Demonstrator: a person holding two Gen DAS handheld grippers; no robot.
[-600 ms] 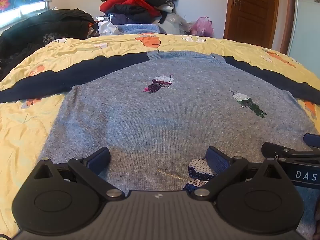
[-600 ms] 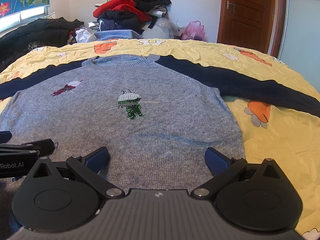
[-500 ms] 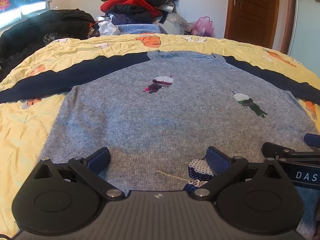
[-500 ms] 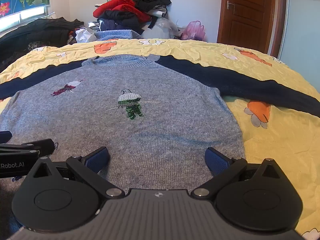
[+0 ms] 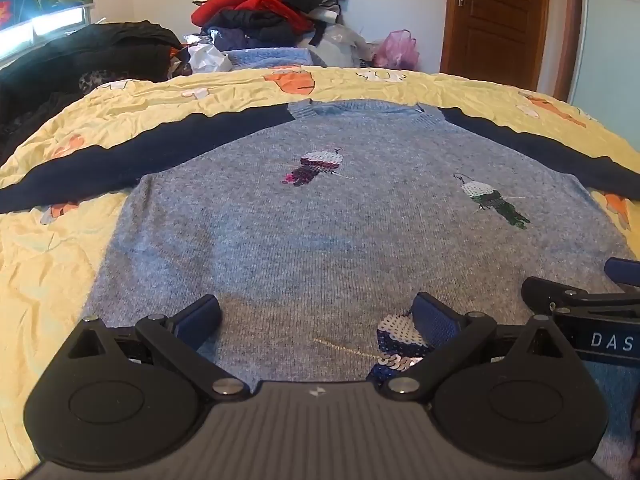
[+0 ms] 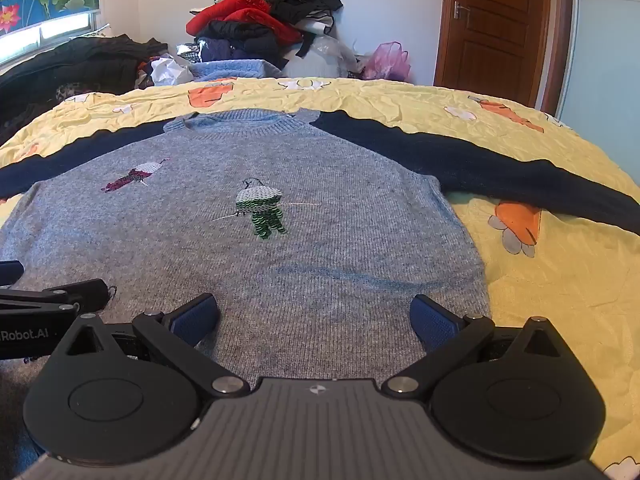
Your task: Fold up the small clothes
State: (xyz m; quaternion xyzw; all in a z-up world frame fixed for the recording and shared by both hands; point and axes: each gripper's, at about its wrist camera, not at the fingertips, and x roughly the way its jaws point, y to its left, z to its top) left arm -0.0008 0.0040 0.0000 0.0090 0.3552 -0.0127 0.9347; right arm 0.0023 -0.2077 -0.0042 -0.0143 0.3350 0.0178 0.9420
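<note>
A grey knit sweater (image 5: 320,232) with dark navy sleeves and sequin bird figures lies flat, front up, on a yellow bedspread (image 5: 48,264); it also shows in the right wrist view (image 6: 280,264). My left gripper (image 5: 316,316) is open and empty, low over the hem on the sweater's left half. My right gripper (image 6: 314,314) is open and empty, low over the hem on the right half. Each gripper shows at the edge of the other's view. Both sleeves (image 6: 480,168) are spread outward.
A pile of clothes (image 5: 268,12) is stacked beyond the bed's far edge. Dark garments (image 5: 80,60) lie at the far left. A brown door (image 6: 496,24) stands at the back right. Yellow bedspread (image 6: 560,300) shows beside the sweater.
</note>
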